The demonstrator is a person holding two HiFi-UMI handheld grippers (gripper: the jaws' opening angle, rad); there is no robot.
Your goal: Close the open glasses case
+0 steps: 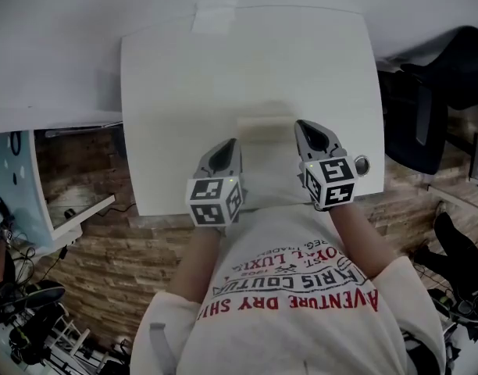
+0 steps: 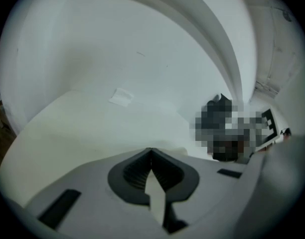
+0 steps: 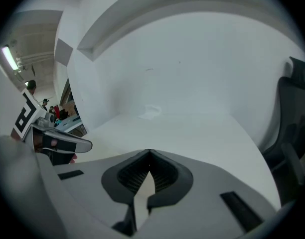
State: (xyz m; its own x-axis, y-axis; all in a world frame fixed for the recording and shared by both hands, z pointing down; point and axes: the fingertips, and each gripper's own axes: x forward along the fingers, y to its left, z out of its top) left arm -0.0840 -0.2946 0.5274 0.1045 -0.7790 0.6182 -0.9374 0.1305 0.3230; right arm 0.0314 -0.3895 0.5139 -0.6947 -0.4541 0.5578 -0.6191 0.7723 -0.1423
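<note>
A pale cream glasses case (image 1: 266, 129) lies on the white table (image 1: 176, 92), between my two grippers and close to the near edge. Whether its lid is up cannot be told from the head view. My left gripper (image 1: 230, 144) sits just left of the case, jaws shut with nothing between them (image 2: 151, 149). My right gripper (image 1: 301, 124) is at the case's right end, also shut and empty (image 3: 149, 151). Neither gripper view shows the case clearly. The left gripper's body (image 3: 58, 144) shows at the left of the right gripper view.
A small piece of white tape or paper (image 1: 214, 16) lies at the table's far edge by the white wall. A black office chair (image 1: 442, 84) stands right of the table. A white shelf unit (image 1: 59, 201) is at the lower left. The person stands against the near edge.
</note>
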